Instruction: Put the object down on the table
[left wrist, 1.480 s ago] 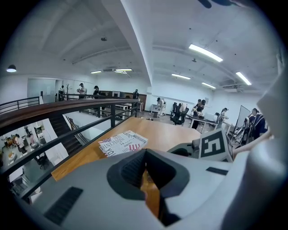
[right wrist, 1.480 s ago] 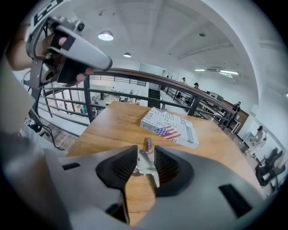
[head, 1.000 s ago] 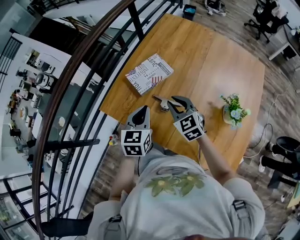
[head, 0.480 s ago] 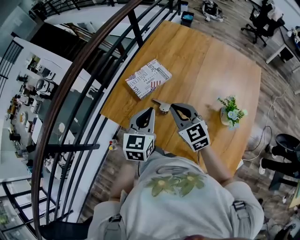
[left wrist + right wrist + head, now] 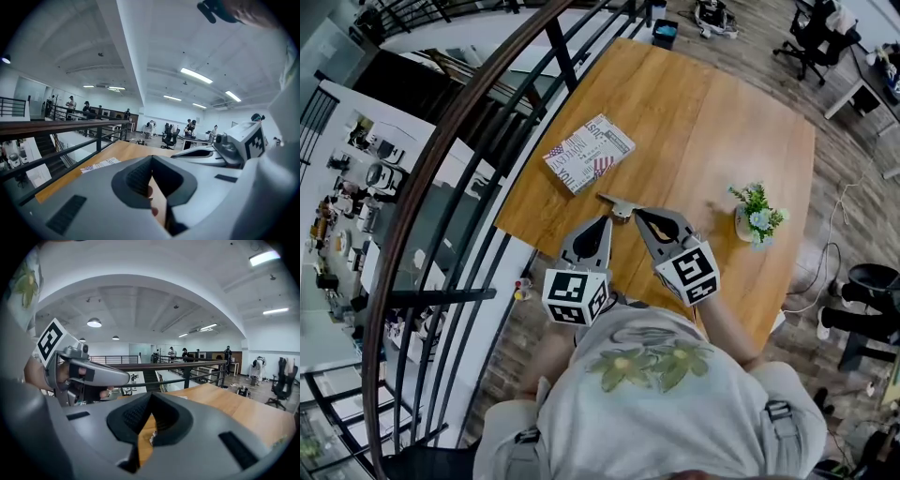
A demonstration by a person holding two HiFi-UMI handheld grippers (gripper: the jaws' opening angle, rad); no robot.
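Holding the left gripper over the near edge of the wooden surface, fingers pressed together, empty. Seeing the small metal object lying on the surface just beyond both tips. Holding the right gripper beside it, fingers pressed together on nothing. Noting a potted plant standing farther right.

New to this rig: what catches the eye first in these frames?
The left gripper and right gripper, each carrying a marker cube, point with jaws shut toward a small metal object lying on the wooden table just beyond their tips. Farther back lies a flag-printed booklet. A small potted plant stands at the right, and a dark curved railing sweeps past the table's left side.
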